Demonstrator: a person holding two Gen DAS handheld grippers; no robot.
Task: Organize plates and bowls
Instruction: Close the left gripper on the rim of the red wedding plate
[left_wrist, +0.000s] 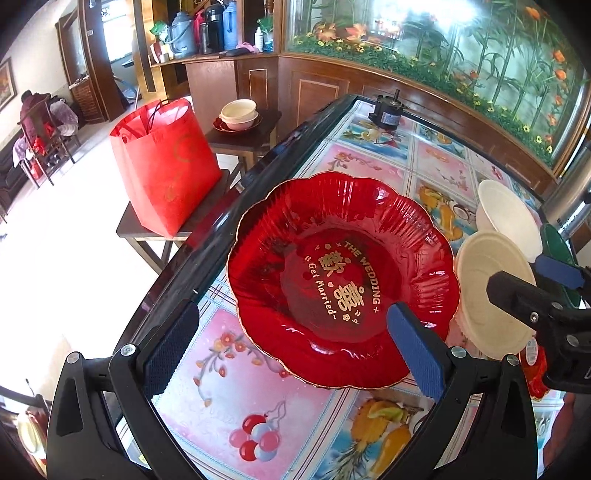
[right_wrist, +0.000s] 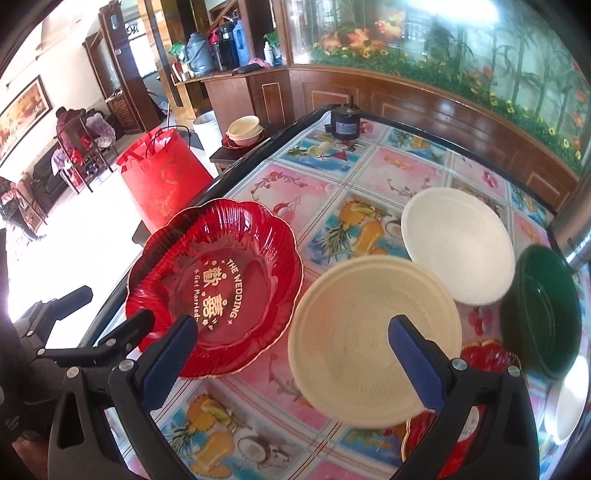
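Red plate (left_wrist: 341, 280) sits flat on the counter (left_wrist: 229, 387), dead ahead of the left claw (left_wrist: 291, 350), jaws spread wide w/ nothing in them; its near rim lies between the pads, so left is the nearer arm for it. Cream bowl (right_wrist: 373, 339) is just right of the plate, straight ahead of the right claw (right_wrist: 295, 354), also spread & empty. White bowl (right_wrist: 458, 243) & green bowl (right_wrist: 543, 314) lie further right. Both round, so no long axis.
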